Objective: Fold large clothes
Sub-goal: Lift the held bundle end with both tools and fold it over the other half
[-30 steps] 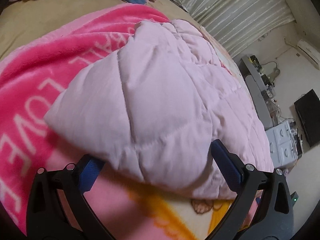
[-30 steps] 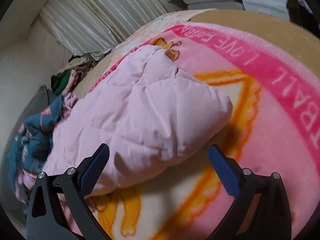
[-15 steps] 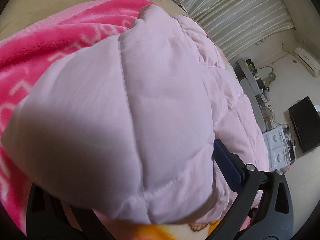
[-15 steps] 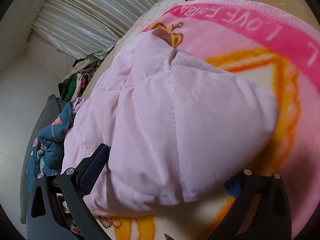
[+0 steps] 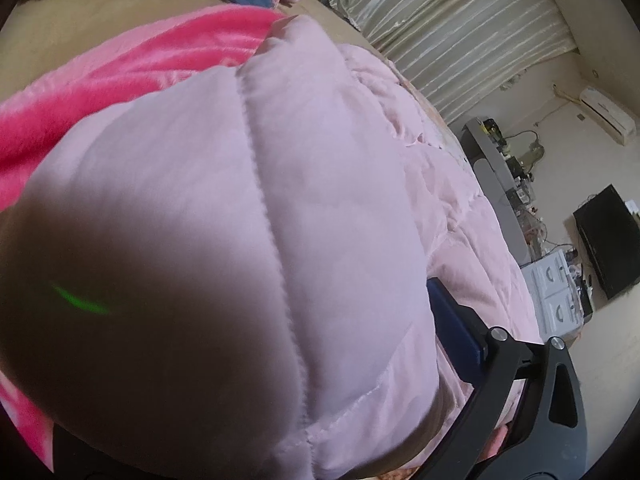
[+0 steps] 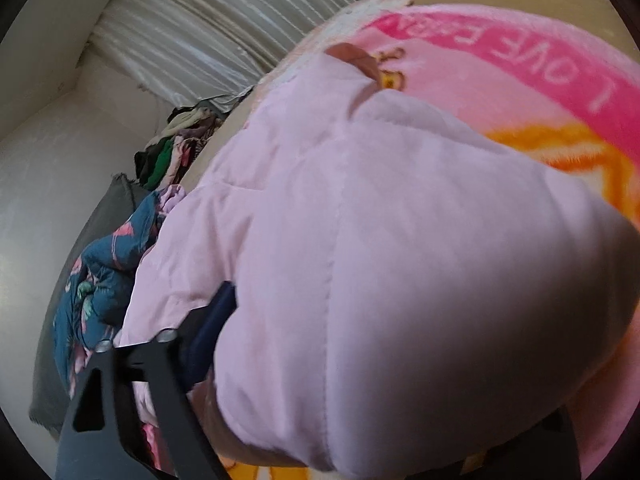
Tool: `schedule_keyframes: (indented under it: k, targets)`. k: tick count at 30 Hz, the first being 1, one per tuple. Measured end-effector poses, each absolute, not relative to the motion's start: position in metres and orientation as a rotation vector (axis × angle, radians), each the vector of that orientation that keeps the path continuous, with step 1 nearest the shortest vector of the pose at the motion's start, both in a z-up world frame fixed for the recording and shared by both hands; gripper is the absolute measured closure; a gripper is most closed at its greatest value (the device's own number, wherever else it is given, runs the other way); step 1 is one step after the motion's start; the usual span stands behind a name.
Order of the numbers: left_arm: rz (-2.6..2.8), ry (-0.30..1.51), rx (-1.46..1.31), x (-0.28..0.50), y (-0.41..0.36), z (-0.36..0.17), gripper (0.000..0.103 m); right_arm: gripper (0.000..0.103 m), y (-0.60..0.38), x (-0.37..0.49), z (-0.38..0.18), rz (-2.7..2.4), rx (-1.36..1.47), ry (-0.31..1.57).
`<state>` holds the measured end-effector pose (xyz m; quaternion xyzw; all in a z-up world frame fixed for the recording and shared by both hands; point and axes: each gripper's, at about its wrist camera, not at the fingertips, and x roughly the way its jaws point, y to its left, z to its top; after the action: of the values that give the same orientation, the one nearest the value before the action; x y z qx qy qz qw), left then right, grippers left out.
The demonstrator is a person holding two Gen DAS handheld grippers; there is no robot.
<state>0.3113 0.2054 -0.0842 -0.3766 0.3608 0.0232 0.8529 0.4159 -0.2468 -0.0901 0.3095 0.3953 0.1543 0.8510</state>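
Between each claw's closing jaws, the pink quilted jacket (image 5: 248, 240) (image 6: 400, 280); clamping itself not discernible.

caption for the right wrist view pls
Right gripper closing around a corner of the pale pink quilted jacket lying on a pink blanket.

The quilted coat (image 5: 328, 184) lay on the blanket (image 6: 500, 92), which lay on the bed (image 5: 80, 28). Its near corners bulged between each gripper's fingers. A heap of clothes (image 6: 100, 280) sat beyond the coat, with curtains (image 5: 452, 28) behind the bed.
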Motion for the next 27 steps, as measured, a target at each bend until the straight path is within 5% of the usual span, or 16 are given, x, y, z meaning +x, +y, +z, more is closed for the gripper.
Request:
schedule_keyframes:
  k: [5,11,27]
  targets:
    - [0.057,0.706,-0.692,0.308,0.196,-0.067,0.037,0.057,-0.233,0.409,-0.070,0.344,0.525,0.779]
    - [0.036,0.659,-0.572,0.305,0.185,-0.042,0.063,0.065,-0.214,0.396,-0.046,0.363,0.348,0.715]
    - [-0.050,0.508,-0.407,0.273,0.149,0.024,0.069,0.071,-0.175,0.337,0.015,0.434,0.001,0.498]
